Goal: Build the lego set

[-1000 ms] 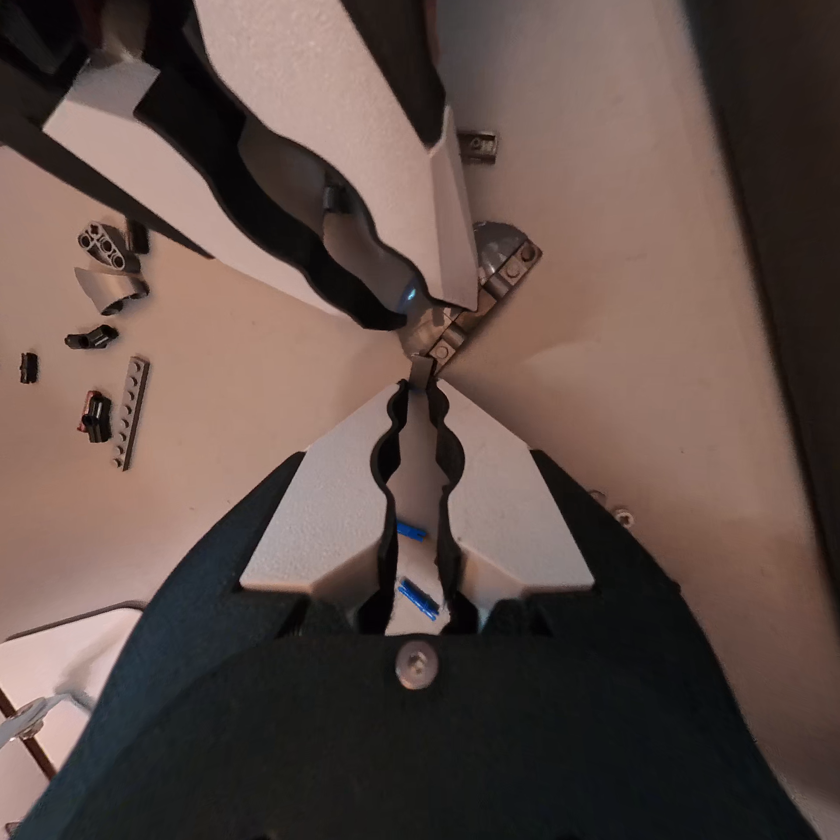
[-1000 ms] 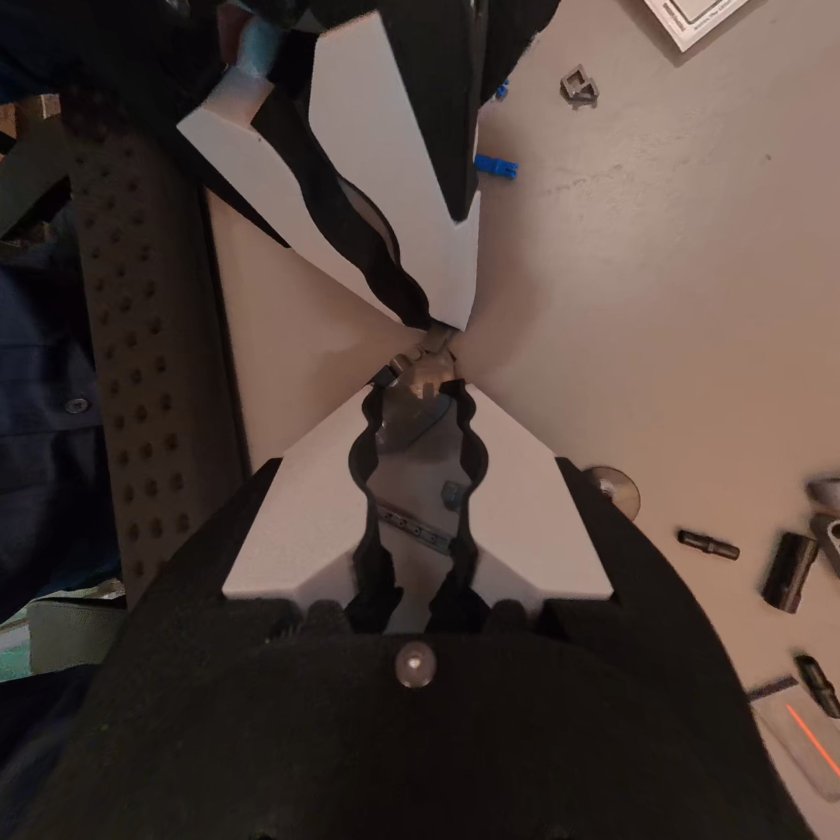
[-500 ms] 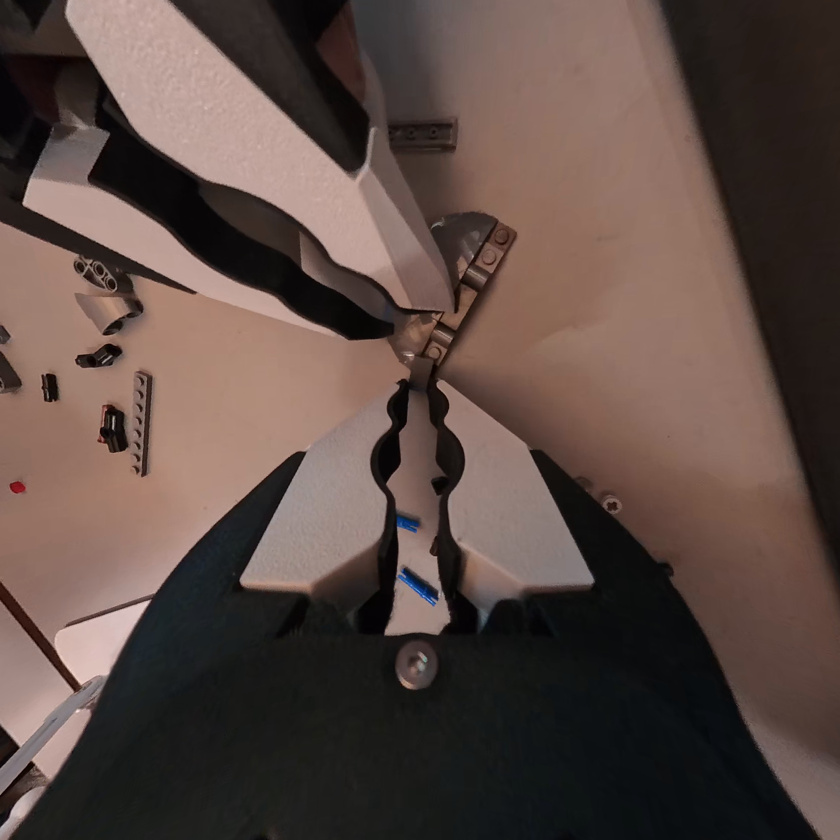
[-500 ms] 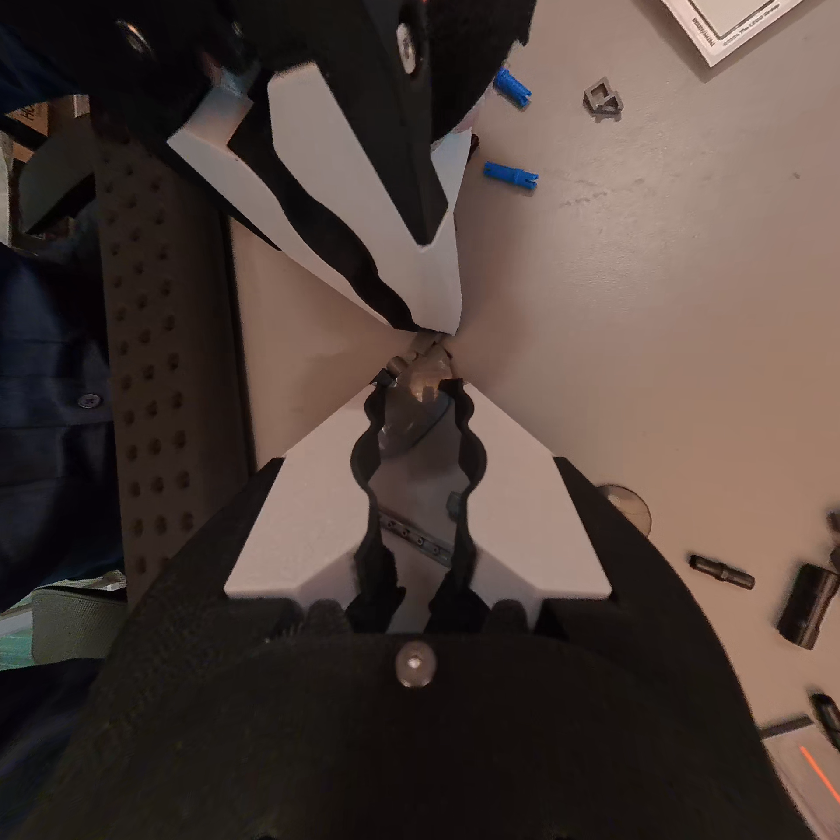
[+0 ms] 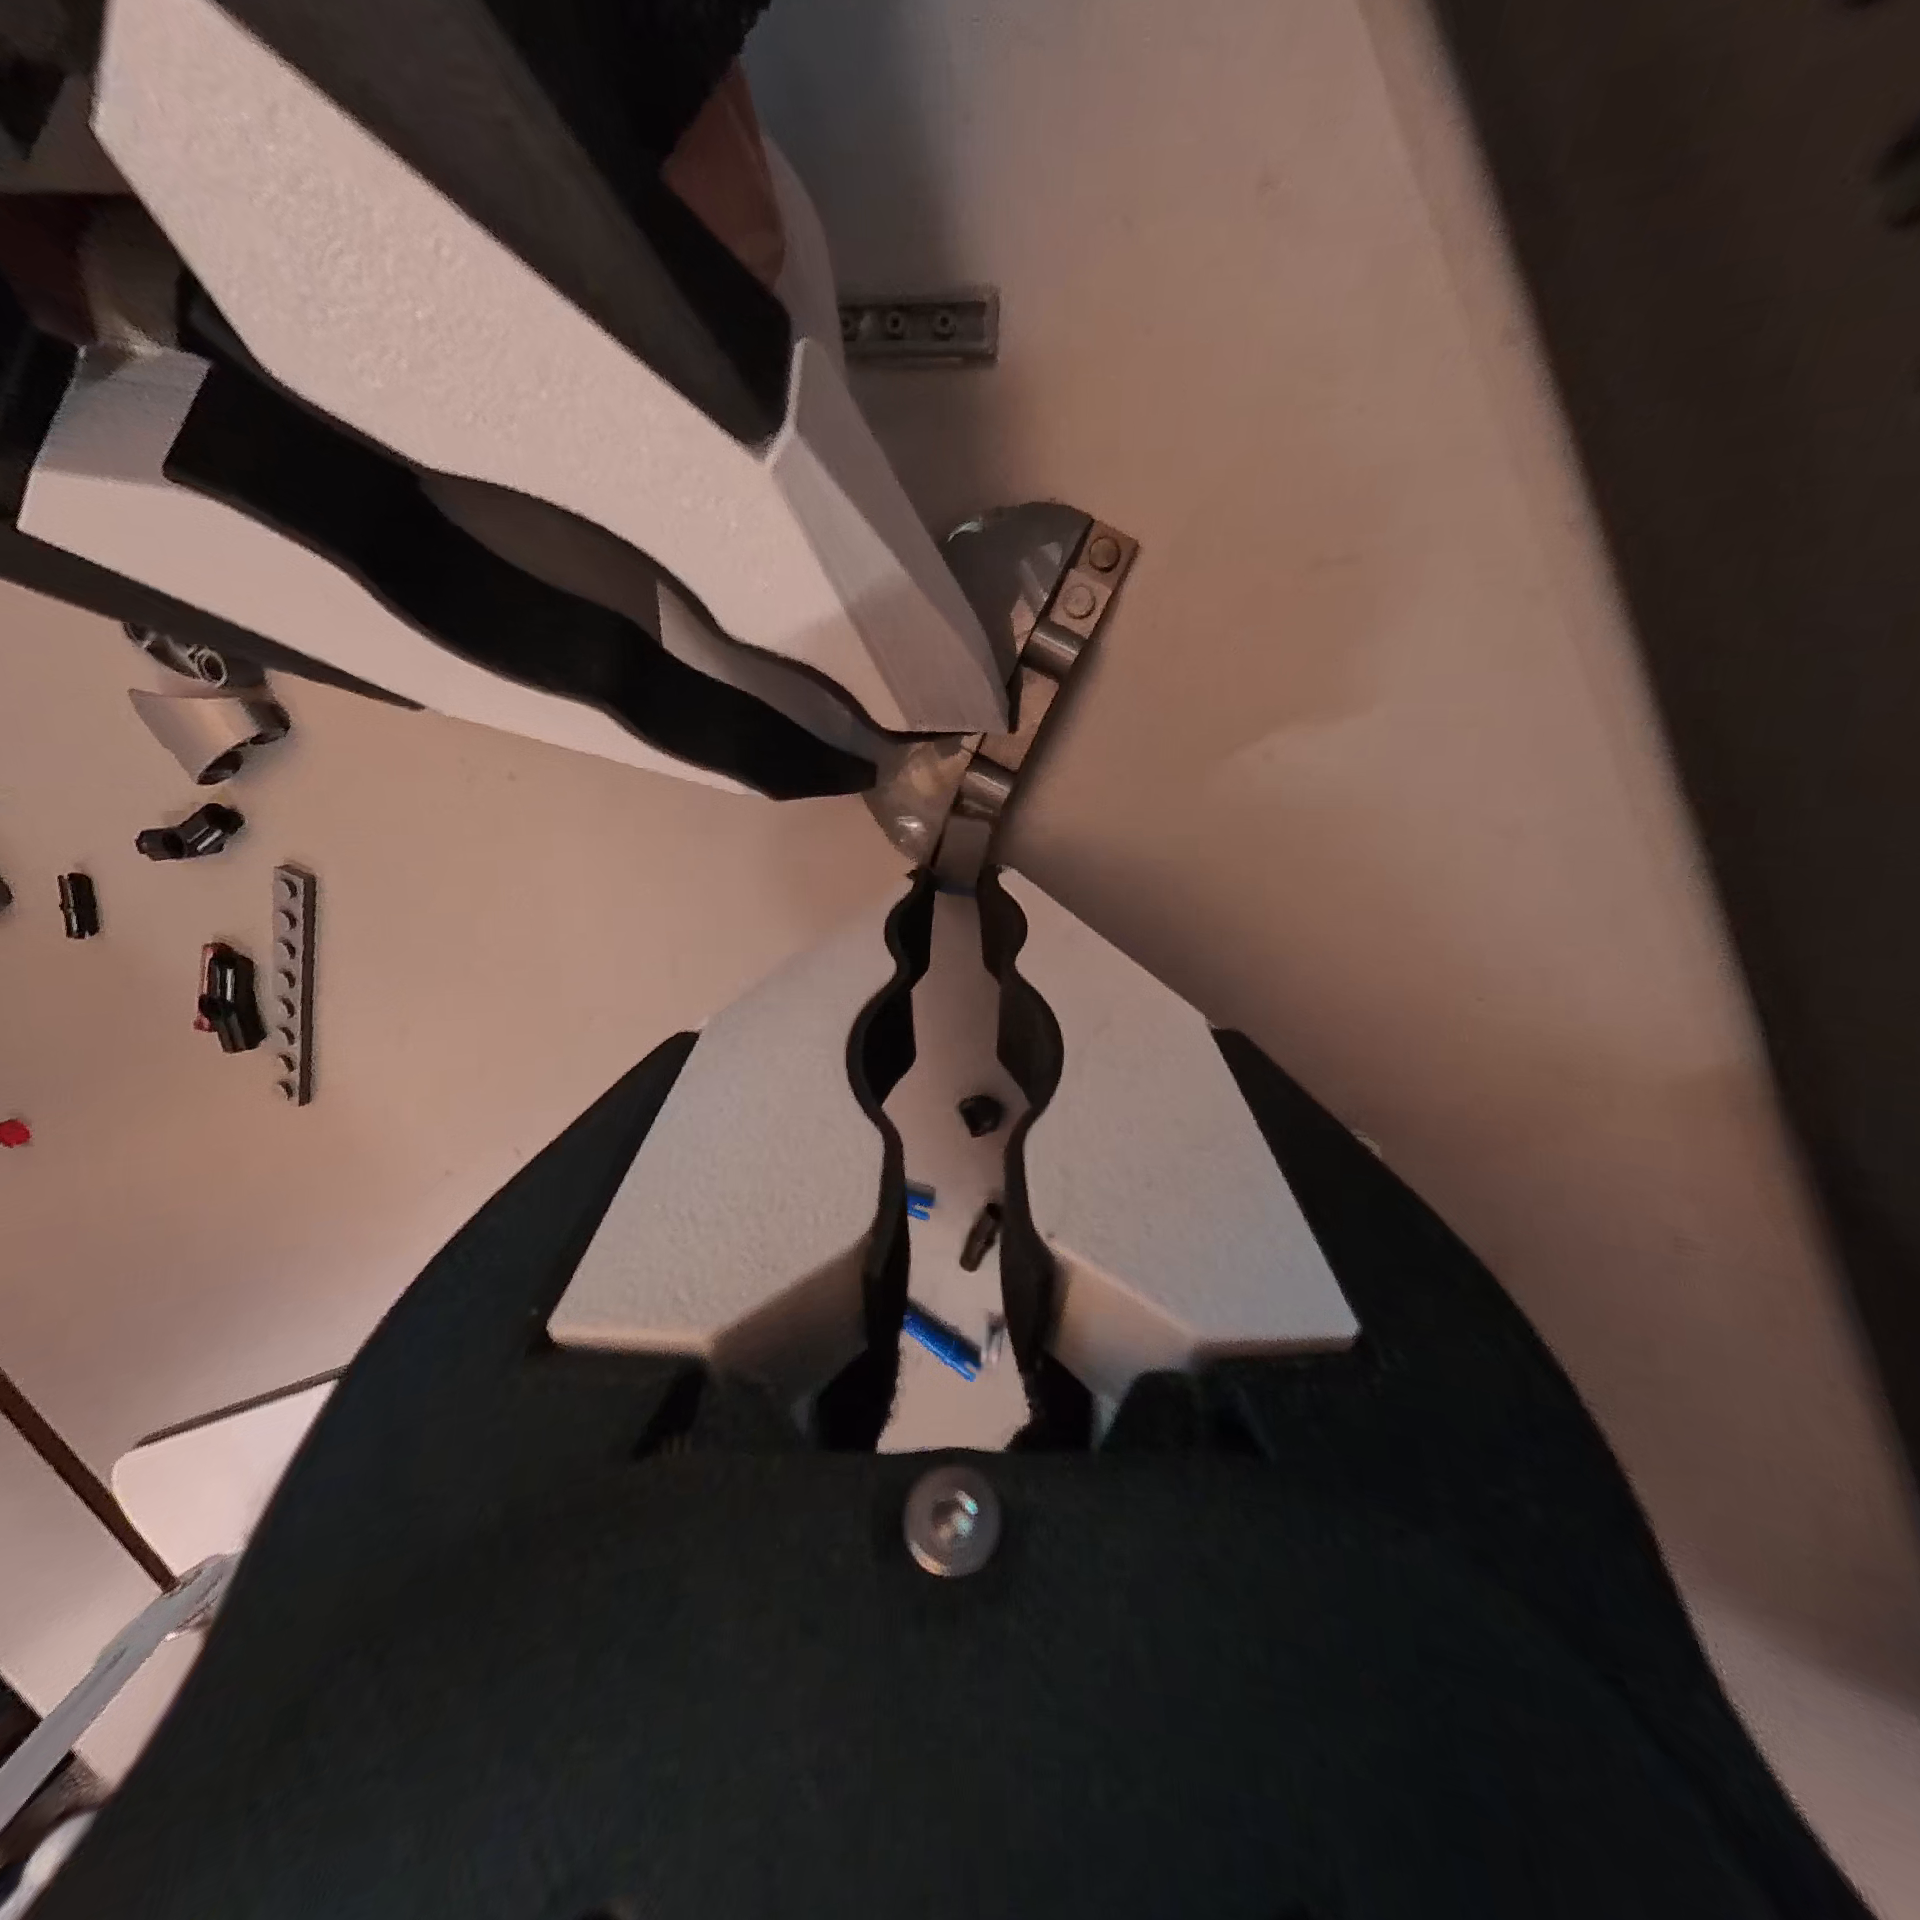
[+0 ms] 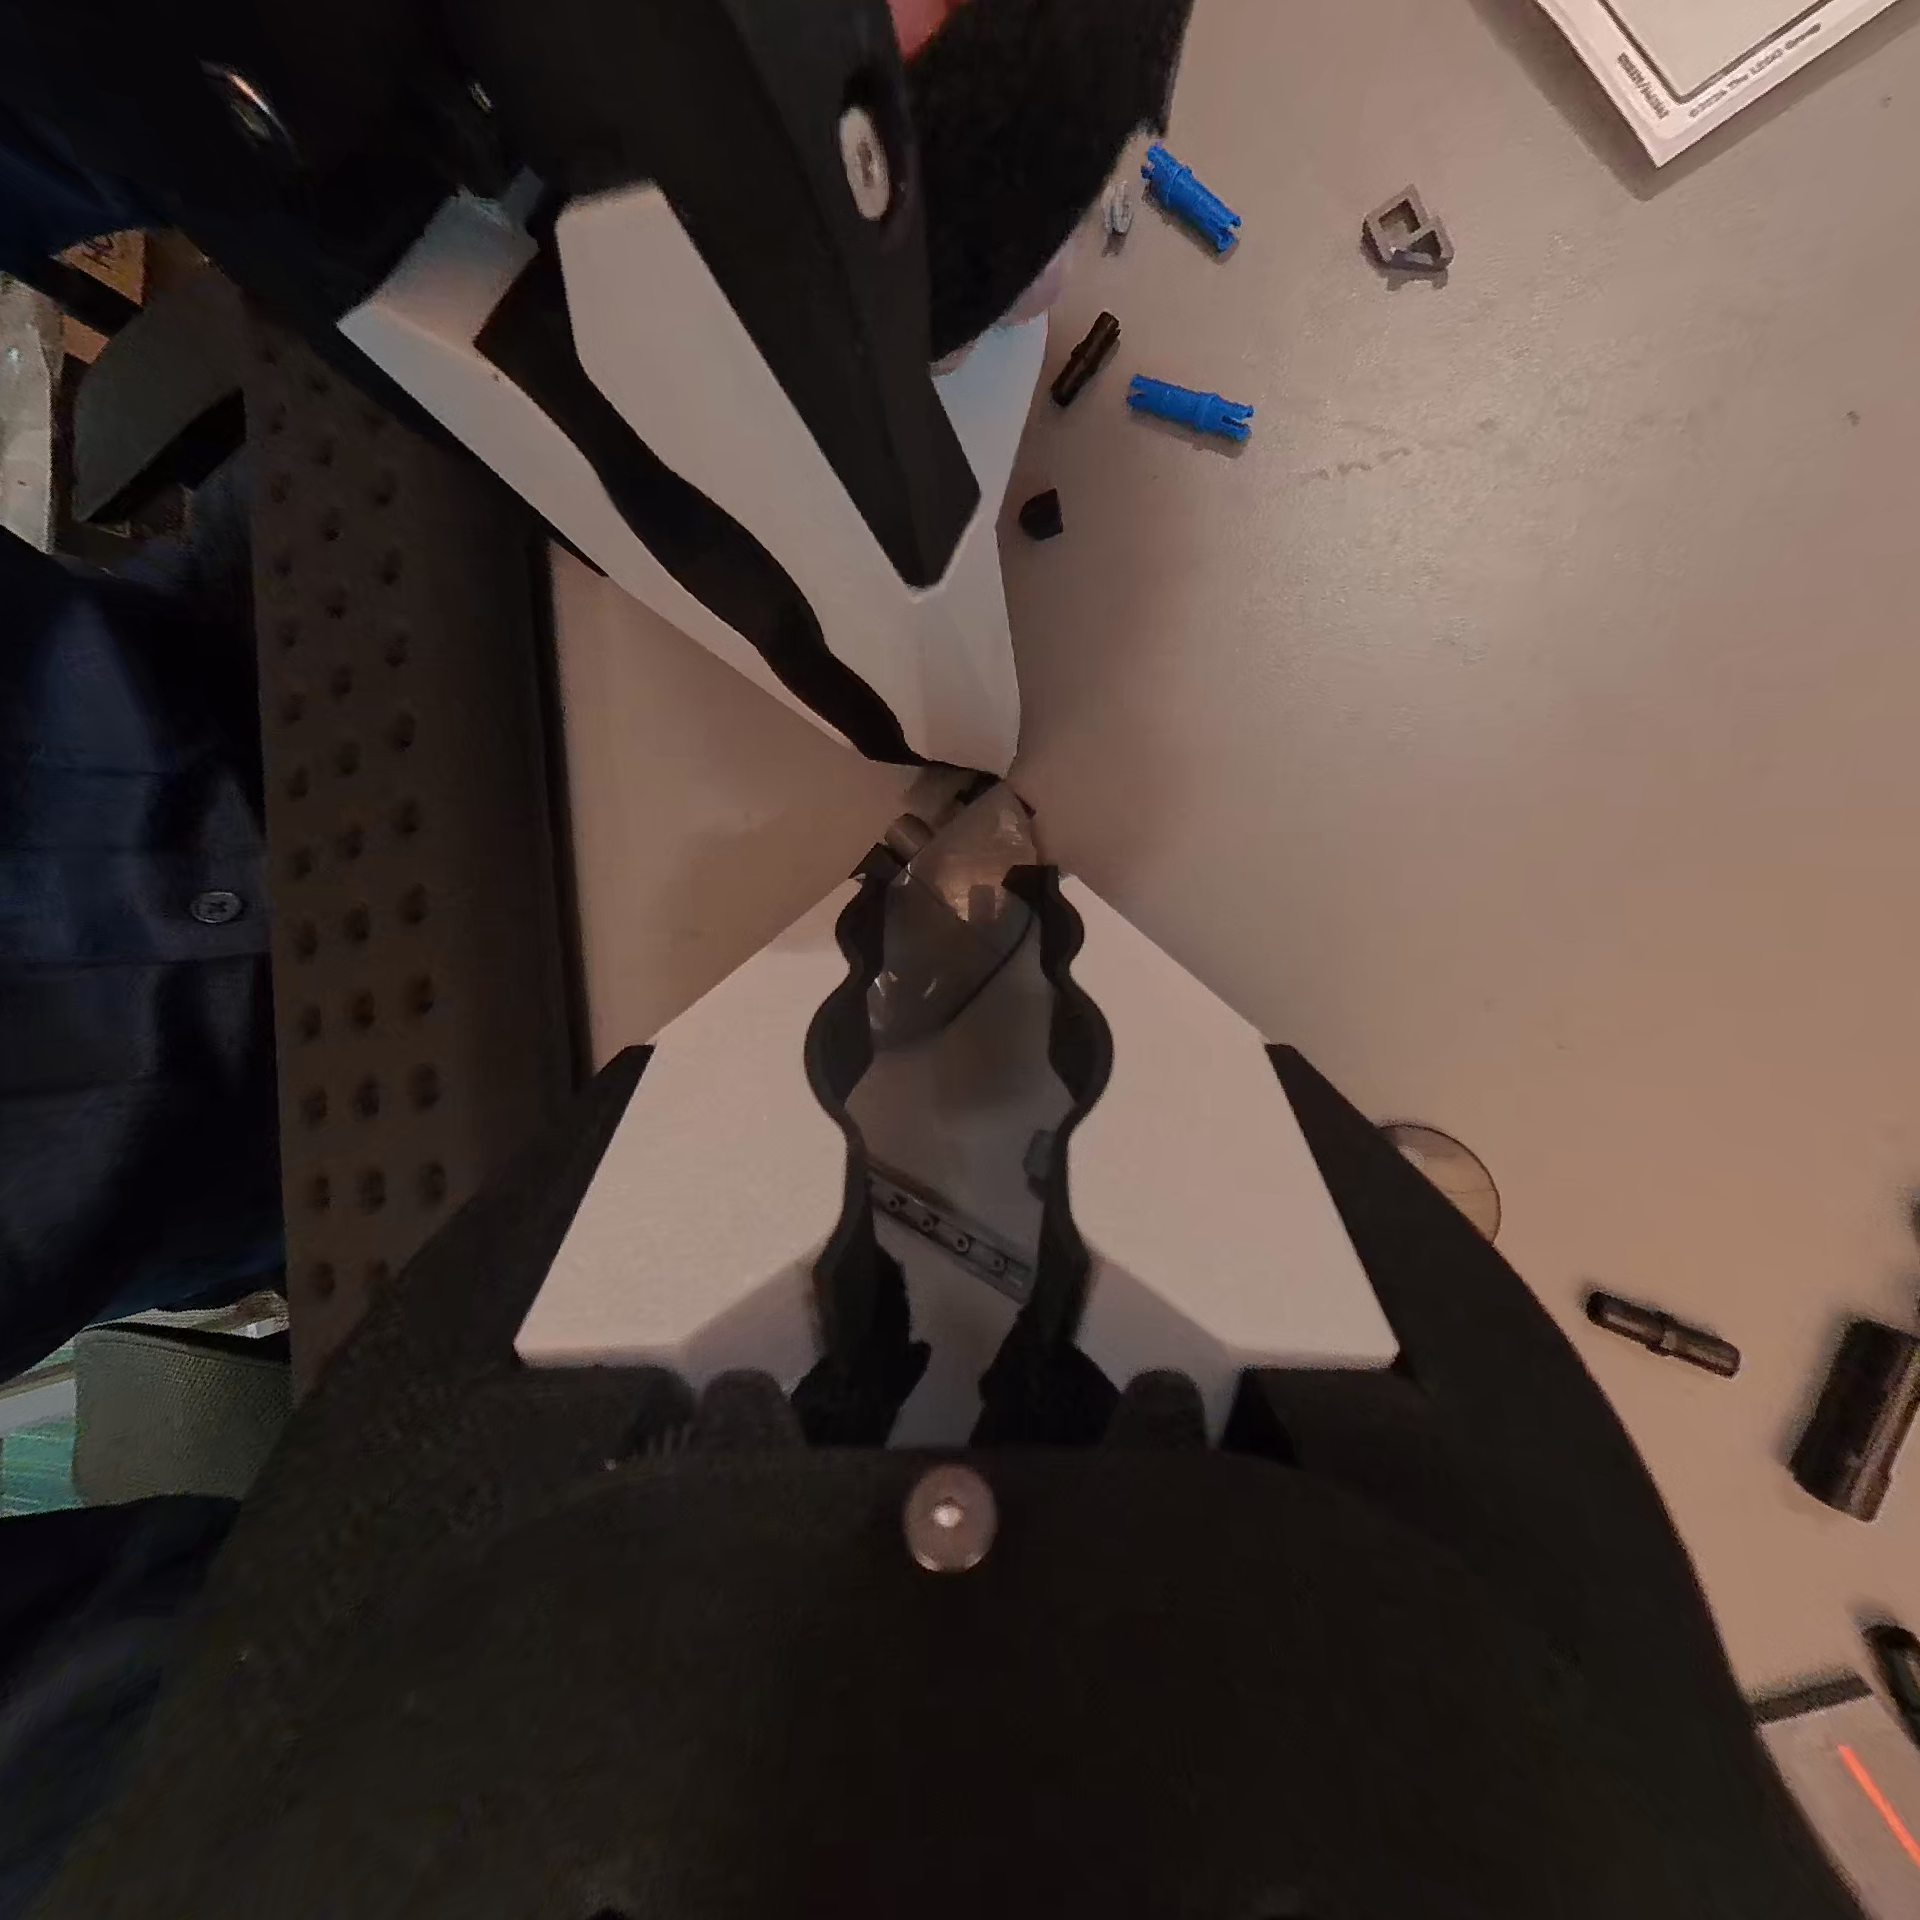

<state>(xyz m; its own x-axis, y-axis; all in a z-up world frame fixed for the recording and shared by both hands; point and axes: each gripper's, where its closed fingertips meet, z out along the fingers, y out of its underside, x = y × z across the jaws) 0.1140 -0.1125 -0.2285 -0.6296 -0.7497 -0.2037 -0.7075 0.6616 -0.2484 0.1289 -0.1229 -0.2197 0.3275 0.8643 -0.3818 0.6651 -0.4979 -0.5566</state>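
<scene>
A small grey lego assembly (image 5: 1081, 592), a curved piece on a studded plate, is held above the table between both grippers. My left gripper (image 5: 956, 883) is shut on the plate's near end. My right gripper (image 5: 925, 753) comes in from the upper left and is shut on the curved part. In the right wrist view my right gripper (image 6: 956, 883) holds the grey curved piece (image 6: 935, 966) between its fingers. There the left gripper (image 6: 961, 769) meets it tip to tip from above. The joint between the parts is mostly hidden by the fingertips.
Loose parts lie on the pale table: a grey holed beam (image 5: 294, 982), black connectors (image 5: 223, 997), a grey plate (image 5: 920, 327), blue pins (image 6: 1190, 405), black pins (image 6: 1662, 1335) and a small grey piece (image 6: 1403, 234). A booklet (image 6: 1714, 62) lies at the far right. A dark perforated panel (image 6: 343, 831) runs along the table's left edge. Only a small space, under 4 cm, lies between the two pairs of fingers.
Both grippers stay shut on the assembly and have shifted together over the table. The right gripper has tilted and now covers more of the curved piece in the left wrist view.
</scene>
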